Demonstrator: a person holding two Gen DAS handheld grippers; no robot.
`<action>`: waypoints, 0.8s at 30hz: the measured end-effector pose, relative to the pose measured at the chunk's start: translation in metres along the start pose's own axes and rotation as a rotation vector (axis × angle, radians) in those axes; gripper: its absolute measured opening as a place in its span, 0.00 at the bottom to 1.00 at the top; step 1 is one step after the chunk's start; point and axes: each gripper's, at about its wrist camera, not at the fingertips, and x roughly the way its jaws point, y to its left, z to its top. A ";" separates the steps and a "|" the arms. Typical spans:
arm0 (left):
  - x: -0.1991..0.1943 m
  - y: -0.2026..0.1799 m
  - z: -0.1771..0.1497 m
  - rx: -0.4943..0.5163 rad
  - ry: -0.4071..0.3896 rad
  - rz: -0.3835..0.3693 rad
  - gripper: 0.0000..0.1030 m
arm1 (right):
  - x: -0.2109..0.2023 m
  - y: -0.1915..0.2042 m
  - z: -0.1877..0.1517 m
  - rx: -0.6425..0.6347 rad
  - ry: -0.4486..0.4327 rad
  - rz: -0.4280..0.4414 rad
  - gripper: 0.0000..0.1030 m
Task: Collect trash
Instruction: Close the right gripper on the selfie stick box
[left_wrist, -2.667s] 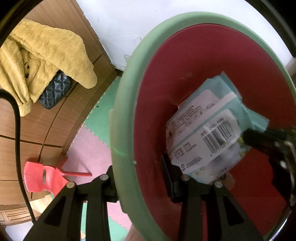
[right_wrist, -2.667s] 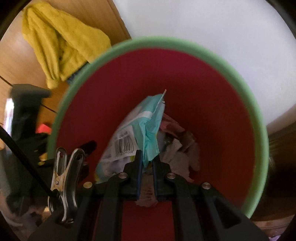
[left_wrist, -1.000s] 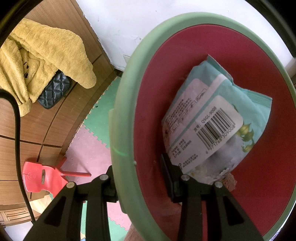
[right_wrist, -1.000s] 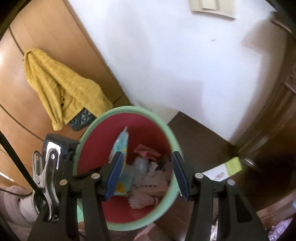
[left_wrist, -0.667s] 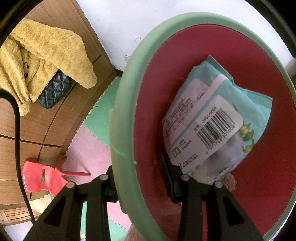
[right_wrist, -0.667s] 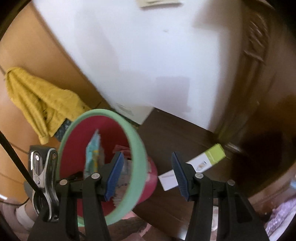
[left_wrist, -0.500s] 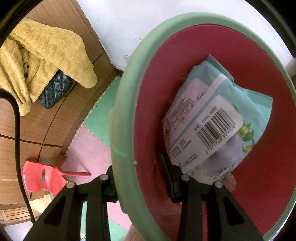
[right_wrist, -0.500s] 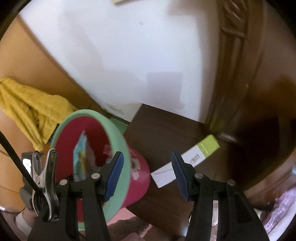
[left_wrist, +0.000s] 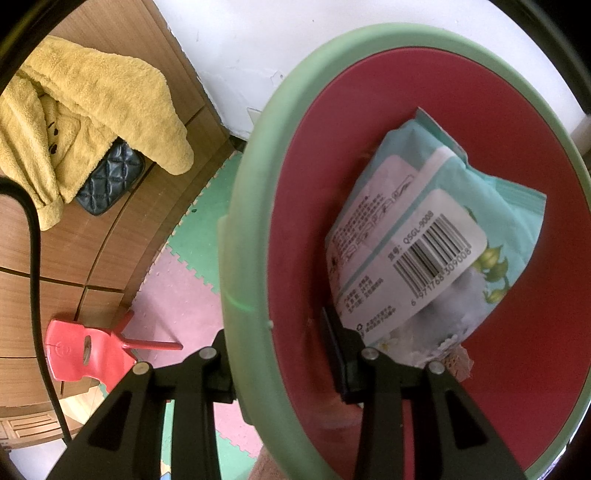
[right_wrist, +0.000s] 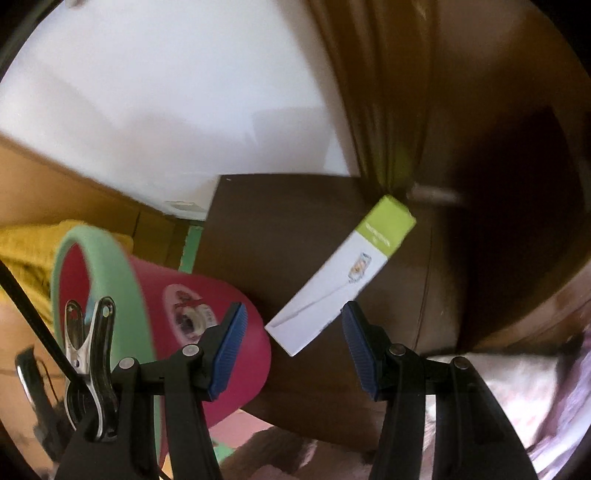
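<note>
Left hand-held gripper (left_wrist: 277, 354) clamps bin (left_wrist: 247, 206) rim. Right hand-held gripper (right_wrist: 291, 350) released, empty; box (right_wrist: 343, 273) just ahead between fingers.

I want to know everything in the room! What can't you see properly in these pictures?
- Bin bottom, left wrist view: the teal wrapper covers it.
- Box lettering, right wrist view: too small and blurred.
- Yellow robe, right wrist view: mostly behind the bin.
- Pale cloth, right wrist view: blurred, cut off by the edge.

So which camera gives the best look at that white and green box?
The right wrist view: the white and green box lies in full sight on the dark brown surface, just ahead of the open right tongs. The left wrist view misses it entirely, showing mostly the inside of the red bin.
</note>
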 end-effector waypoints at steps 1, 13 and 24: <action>0.000 0.000 0.000 0.000 0.000 0.000 0.36 | 0.005 -0.004 0.001 0.022 0.009 -0.001 0.53; 0.000 0.002 -0.003 0.005 0.002 0.004 0.36 | 0.056 -0.032 0.003 0.184 0.092 -0.045 0.53; 0.000 0.001 -0.007 0.020 0.008 0.025 0.36 | 0.092 -0.034 0.013 0.236 0.111 -0.101 0.55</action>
